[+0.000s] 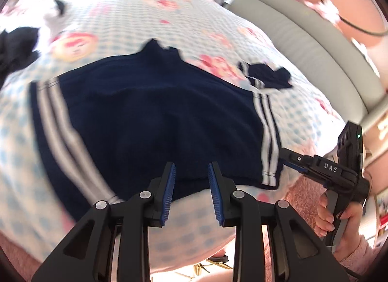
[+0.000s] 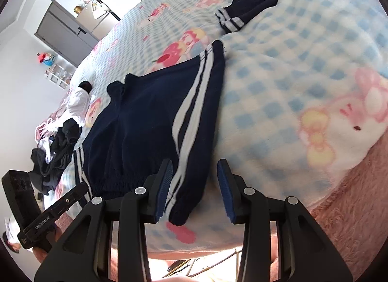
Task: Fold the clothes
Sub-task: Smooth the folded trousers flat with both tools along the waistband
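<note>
One navy shorts (image 1: 155, 117), white-striped, spread flat.

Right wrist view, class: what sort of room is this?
Probably a child's bedroom: a bed with a cartoon-print checked blanket, a grey cabinet against the wall, and a pile of unfolded clothes beyond the navy shorts.

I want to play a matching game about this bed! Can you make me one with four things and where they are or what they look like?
Things:
1. navy shorts
2. small navy piece
3. clothes pile
4. left tool

Descriptions:
A. open, at the shorts' hem
B. heaped at the bed's far end
C. spread flat, white side stripes
D. crumpled alone on the blanket

Pairs: 1-C, 2-D, 3-B, 4-A
</note>
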A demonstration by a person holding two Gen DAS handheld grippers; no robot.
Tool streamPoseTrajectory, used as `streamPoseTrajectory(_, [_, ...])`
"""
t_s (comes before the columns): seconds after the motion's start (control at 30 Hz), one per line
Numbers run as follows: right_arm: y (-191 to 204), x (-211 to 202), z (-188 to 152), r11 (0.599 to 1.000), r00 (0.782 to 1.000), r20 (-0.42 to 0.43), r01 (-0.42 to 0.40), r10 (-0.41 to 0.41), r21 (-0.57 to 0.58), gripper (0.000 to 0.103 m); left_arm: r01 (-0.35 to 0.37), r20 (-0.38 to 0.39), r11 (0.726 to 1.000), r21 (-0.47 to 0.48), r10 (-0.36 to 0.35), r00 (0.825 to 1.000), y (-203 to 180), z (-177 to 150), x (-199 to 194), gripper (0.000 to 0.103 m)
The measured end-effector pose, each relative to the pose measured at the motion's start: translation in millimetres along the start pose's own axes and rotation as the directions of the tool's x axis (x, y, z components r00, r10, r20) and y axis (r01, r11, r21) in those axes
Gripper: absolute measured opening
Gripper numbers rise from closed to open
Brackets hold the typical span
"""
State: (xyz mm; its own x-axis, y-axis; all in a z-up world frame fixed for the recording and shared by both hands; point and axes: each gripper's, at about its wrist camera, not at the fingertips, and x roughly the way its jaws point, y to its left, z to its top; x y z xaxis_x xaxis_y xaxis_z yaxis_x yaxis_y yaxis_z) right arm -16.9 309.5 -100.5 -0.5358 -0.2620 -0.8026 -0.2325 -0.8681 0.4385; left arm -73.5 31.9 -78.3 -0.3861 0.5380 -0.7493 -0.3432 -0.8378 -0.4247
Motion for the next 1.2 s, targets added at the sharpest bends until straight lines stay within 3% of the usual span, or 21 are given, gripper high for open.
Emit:
streamPoseTrajectory(0.1, [-7.7, -2.5, -3.4, 0.999, 0.999, -0.004, 0.044, -0.044, 0.016, 0.039, 0.071, -0.046, 0.996, 0.047, -0.069, 0.997, -27.3, 5.2, 26.8, 0.030])
streamPoseTrajectory(0.3, [-14.6, 7.7, -5.0, 0.999, 0.996, -0.072, 0.048, -0.048, 0.000, 0.041, 0.125, -0.149, 0.985, 0.118, -0.107, 0.983, -76.0, 7.3, 76.9, 0.030])
streamPoseTrajectory(0.4, [-15.5, 2.4, -3.5, 0.999, 0.998, -0.044, 0.046, -0.046, 0.008, 0.041, 0.063, -0.182, 0.991, 0.121, -0.040, 0.982, -78.8, -0.5, 90.3, 0.031])
streamPoseTrajectory(0.5, [-18.9, -10.3, -4.9, 0.996, 0.996, 0.010, 0.092, -0.092, 0.013, 0.041, 0.065, -0.181, 0.994, 0.085, -0.048, 0.982, -74.3, -10.5, 87.4, 0.031])
streamPoseTrajectory(0.67, [-14.8, 4.2, -11.1, 0.999, 0.994, -0.097, 0.045, -0.047, -0.024, 0.042, 0.137, -0.160, 0.990, 0.031, -0.130, 0.978, -70.0, -10.1, 74.6, 0.033])
streamPoseTrajectory(0.8, [-2.3, 5.6, -21.0, 0.995, 0.993, -0.106, 0.047, -0.056, -0.082, 0.043, 0.123, -0.117, 0.992, 0.038, -0.118, 0.986, -67.2, -11.6, 49.3, 0.033])
streamPoseTrajectory(0.93, [-4.1, 4.1, -25.0, 0.996, 0.992, -0.118, 0.025, -0.034, -0.082, 0.043, 0.159, -0.089, 0.987, -0.002, -0.159, 0.983, -55.3, -11.8, 35.5, 0.033])
streamPoseTrajectory(1.03, [-2.6, 7.6, -22.7, 0.997, 0.993, -0.116, -0.015, 0.006, -0.075, 0.046, 0.203, -0.087, 0.979, -0.022, -0.204, 0.975, -54.2, -9.4, 36.8, 0.033])
streamPoseTrajectory(1.13, [1.1, 6.3, -18.9, 0.996, 0.993, -0.103, -0.063, 0.056, -0.068, 0.046, 0.266, -0.116, 0.962, -0.057, -0.271, 0.956, -60.7, -2.7, 48.4, 0.042])
streamPoseTrajectory(1.2, [3.4, 4.8, -19.1, 0.995, 0.993, -0.098, -0.070, 0.063, -0.073, 0.046, 0.291, -0.137, 0.955, -0.059, -0.296, 0.945, -66.8, 2.7, 55.4, 0.043])
